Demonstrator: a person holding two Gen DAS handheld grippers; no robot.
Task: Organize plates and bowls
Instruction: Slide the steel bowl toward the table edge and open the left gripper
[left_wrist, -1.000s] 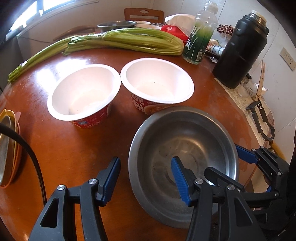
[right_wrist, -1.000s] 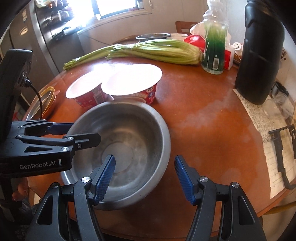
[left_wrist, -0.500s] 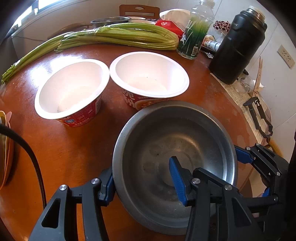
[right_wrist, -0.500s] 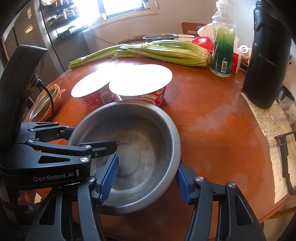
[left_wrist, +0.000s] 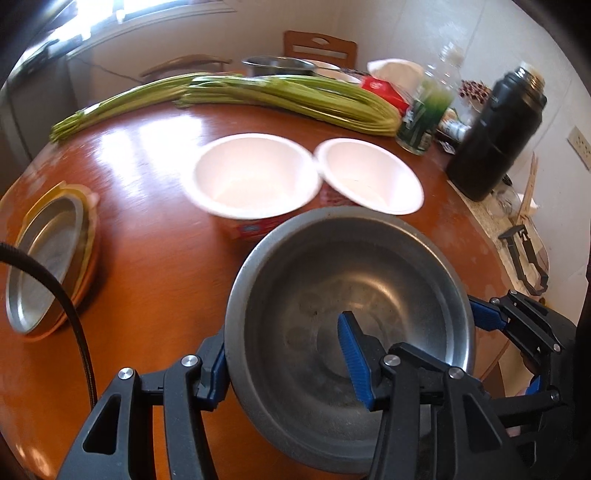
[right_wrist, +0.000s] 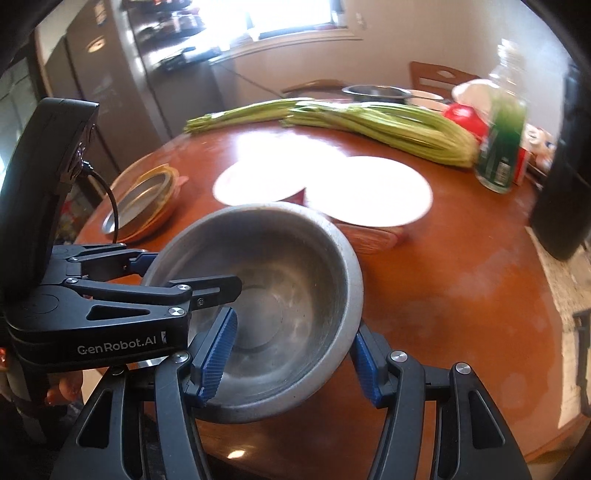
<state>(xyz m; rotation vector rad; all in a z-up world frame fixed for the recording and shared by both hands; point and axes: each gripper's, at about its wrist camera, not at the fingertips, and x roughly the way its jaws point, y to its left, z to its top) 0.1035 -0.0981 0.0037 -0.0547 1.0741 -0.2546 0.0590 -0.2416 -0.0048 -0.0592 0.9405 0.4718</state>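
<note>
A steel bowl (left_wrist: 369, 295) hangs just above the table, tilted, held from both sides. My left gripper (left_wrist: 284, 354) is shut on its left wall, one blue pad inside and one outside. My right gripper (right_wrist: 291, 354) is shut on the opposite wall (right_wrist: 347, 280) the same way. Two white foam bowls with red sides (left_wrist: 255, 177) (left_wrist: 369, 177) stand side by side just beyond it. At the table's left edge sits a stack of plates (left_wrist: 48, 266) with a metal one on top.
Long green stalks (left_wrist: 288, 96) lie across the far side of the round wooden table (left_wrist: 147, 258). A green bottle (left_wrist: 424, 118) and a black flask (left_wrist: 495, 133) stand at the right. A metal pot (left_wrist: 277, 66) and a chair are at the back.
Both grippers closed on the steel bowl's rim and lifted it off the table. The bowl has moved left, bringing the plate stack further into view.
</note>
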